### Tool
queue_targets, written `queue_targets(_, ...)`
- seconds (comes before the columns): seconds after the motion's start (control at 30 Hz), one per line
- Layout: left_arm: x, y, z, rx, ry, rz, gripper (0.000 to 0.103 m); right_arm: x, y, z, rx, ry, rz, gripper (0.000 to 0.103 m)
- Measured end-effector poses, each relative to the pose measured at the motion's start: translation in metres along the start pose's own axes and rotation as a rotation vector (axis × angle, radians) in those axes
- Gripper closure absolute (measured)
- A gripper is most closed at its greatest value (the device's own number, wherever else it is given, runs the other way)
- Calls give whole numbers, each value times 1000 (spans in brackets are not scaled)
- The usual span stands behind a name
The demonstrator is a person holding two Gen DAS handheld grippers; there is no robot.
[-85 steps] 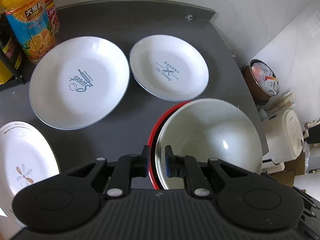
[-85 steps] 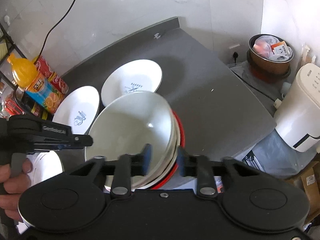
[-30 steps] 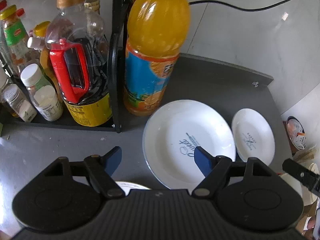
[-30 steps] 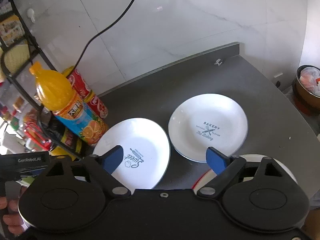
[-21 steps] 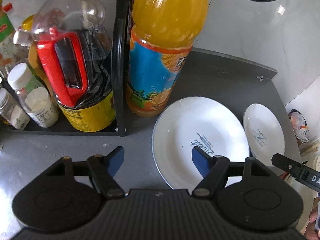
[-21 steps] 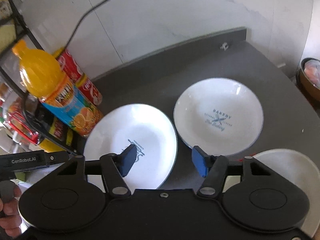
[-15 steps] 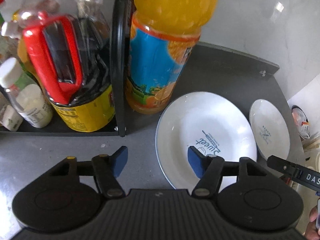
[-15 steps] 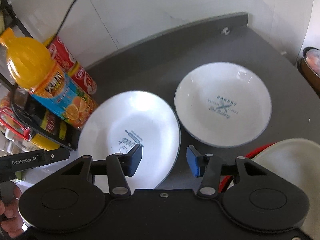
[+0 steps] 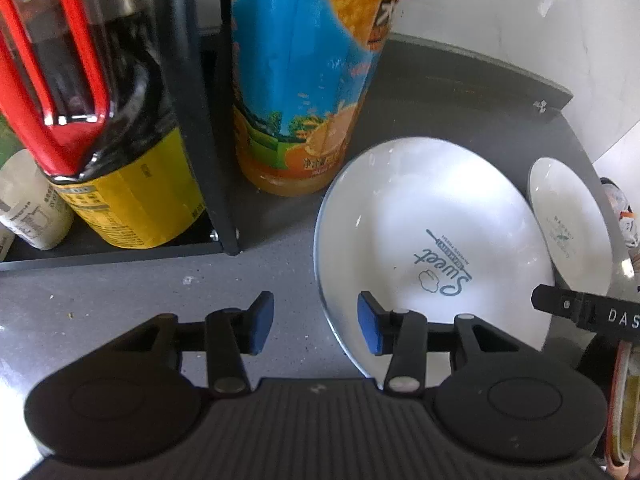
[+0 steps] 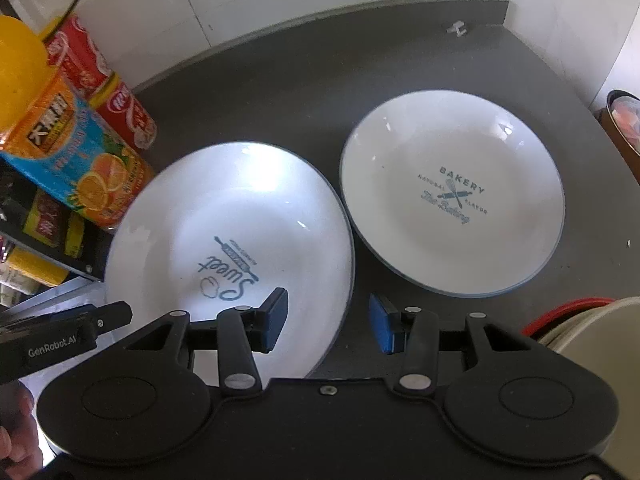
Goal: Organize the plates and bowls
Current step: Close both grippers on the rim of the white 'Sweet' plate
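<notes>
Plates come first: the large white round ceramic plate printed "Sweet" lies flat on the dark grey countertop, with the smaller white "Bakery" plate just beside it at 3 o'clock, rims nearly touching. The right gripper hangs with its blue-padded jaws apart, straddling the Sweet plate's near edge at about 5 o'clock, holding nothing. The left gripper is likewise spread and empty, bracketing the same plate's rim at about 7 o'clock. At 11 o'clock from the plate stands a tall orange juice bottle, close against its rim, beside a black wire rack of condiments. A stack of white bowls with a red rim sits at 4 o'clock in the right wrist view.

Glazed ceramic of this kind is likely stiff, moderately heavy, slippery and breakable. The sensible hold is the raised rim, pinched from opposite sides by the 2 grippers, lifted level and clear of the bottle.
</notes>
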State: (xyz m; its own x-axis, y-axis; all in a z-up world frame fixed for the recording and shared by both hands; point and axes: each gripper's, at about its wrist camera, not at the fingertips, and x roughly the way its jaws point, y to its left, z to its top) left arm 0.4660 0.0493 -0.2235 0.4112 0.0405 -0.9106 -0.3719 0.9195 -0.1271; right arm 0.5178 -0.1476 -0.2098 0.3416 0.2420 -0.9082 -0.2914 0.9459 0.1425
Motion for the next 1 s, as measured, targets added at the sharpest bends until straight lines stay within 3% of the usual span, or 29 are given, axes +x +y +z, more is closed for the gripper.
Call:
queue_targets(0.23,14,-5,4,1,13,9,66,18,-4,4,26,48,-18,59)
queue_targets(0.33,18,-7,5,0,12,12,68,25,-5,7,44,69,-6,66)
queue_targets(0.53,23,-7,6,-12,5,7,73,36,-5,9,65,102,5,68)
queue_targets(0.6,26,-9,7,-19,6,-11,81,38,-1,10,60,95,9,71)
queue_targets(1.0,14,1,7,-72,4,-12,86,22,-1,6,29,38,44,84)
